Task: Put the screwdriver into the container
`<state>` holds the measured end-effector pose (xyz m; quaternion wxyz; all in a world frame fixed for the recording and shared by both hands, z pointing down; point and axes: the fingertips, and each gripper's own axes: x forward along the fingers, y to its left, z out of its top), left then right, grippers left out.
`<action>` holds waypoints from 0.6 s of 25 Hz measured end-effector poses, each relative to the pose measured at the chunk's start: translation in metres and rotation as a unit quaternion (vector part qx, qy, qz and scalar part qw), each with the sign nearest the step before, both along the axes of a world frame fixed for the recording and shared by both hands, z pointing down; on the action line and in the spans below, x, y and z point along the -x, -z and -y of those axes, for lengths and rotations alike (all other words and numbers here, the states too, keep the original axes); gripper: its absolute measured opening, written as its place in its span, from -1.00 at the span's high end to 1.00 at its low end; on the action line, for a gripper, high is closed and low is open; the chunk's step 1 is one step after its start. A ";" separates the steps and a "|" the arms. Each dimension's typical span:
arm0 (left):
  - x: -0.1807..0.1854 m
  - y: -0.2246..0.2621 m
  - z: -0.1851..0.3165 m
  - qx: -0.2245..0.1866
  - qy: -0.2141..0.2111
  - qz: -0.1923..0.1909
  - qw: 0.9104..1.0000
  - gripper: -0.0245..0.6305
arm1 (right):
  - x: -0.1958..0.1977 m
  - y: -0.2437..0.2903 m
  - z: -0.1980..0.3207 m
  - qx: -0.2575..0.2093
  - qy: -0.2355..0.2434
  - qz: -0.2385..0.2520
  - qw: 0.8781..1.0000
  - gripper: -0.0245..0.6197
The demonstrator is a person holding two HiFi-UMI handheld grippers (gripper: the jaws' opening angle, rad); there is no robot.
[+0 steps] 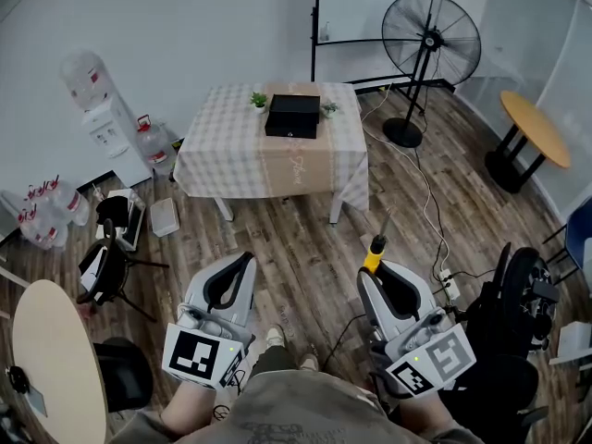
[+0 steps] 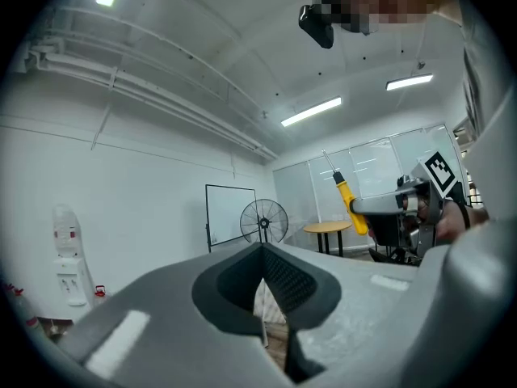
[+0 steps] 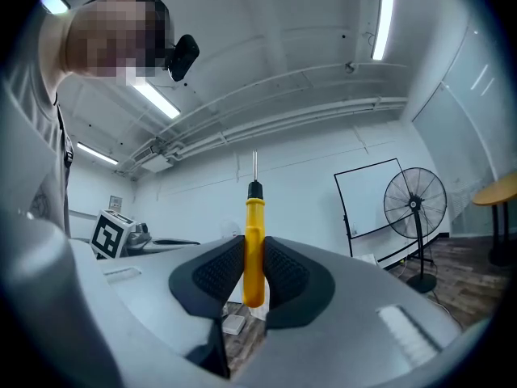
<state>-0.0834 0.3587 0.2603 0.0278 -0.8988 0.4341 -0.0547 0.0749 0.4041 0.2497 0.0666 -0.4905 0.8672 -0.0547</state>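
Head view looks steeply down on both tools held low in front of the person, above a wooden floor (image 1: 305, 248). The right tongs (image 1: 377, 266) are clamped on the screwdriver (image 1: 374, 251), gripping its yellow handle, while the thin metal shaft points forward and away from the person. The right gripper view shows this plainly: the handle stands upright between the two dark ribbed pads, its lower part pinched by both and its black collar and shaft rising above them. The left tongs (image 1: 244, 259) are closed, and in the left gripper view their pads meet pad against pad along one seam. That view also catches the screwdriver off to the right, tilted, sticking up out of the other tool. The container (image 1: 292, 116), a black box, sits toward the far edge of a desk (image 1: 231, 160) covered with a checked cloth. It is well apart from both tools, across a stretch of floor. A standing fan (image 1: 430, 40) is to the right of the desk, a whiteboard (image 1: 361, 7) stands behind it, and a water dispenser (image 1: 104, 109) stands by the wall on the left.
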 end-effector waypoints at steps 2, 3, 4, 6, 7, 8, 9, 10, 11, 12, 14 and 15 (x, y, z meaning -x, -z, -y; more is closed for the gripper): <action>0.003 0.000 0.008 0.000 0.002 -0.001 1.000 0.93 | 0.003 -0.001 0.008 0.003 0.002 -0.003 1.000 0.61; 0.006 0.001 0.012 0.001 0.003 -0.002 1.000 0.93 | 0.005 -0.001 0.012 0.005 0.003 -0.004 1.000 0.61; 0.008 0.001 0.017 0.001 0.005 -0.002 1.000 0.93 | 0.007 -0.002 0.017 0.006 0.004 -0.004 1.000 0.61; 0.014 0.000 0.027 0.003 0.009 -0.003 1.000 0.93 | 0.010 -0.002 0.028 0.009 0.004 -0.005 1.000 0.61; 0.017 -0.001 0.032 0.005 0.011 -0.003 1.000 0.93 | 0.013 -0.003 0.034 0.010 0.005 -0.006 1.000 0.61; 0.020 -0.002 0.038 0.007 0.012 -0.004 1.000 0.93 | 0.015 -0.003 0.040 0.011 0.005 -0.006 1.000 0.61; 0.023 -0.004 0.044 0.009 0.012 -0.005 1.000 0.93 | 0.018 -0.004 0.047 0.012 0.006 -0.007 1.000 0.61; 0.025 -0.005 0.050 0.011 0.012 -0.005 1.000 0.93 | 0.021 -0.004 0.054 0.014 0.006 -0.008 1.000 0.61; 0.028 -0.007 0.056 0.013 0.010 -0.005 1.000 0.93 | 0.024 -0.005 0.061 0.016 0.005 -0.009 1.000 0.61; 0.030 -0.007 0.063 0.014 0.009 -0.006 1.000 0.93 | 0.027 -0.006 0.068 0.017 0.005 -0.009 1.000 0.61; 0.036 -0.007 0.078 0.014 0.007 -0.007 1.000 0.93 | 0.034 -0.007 0.083 0.021 0.002 -0.010 1.000 0.61; 0.040 -0.007 0.086 0.014 0.005 -0.008 1.000 0.93 | 0.037 -0.006 0.091 0.022 0.000 -0.011 1.000 0.61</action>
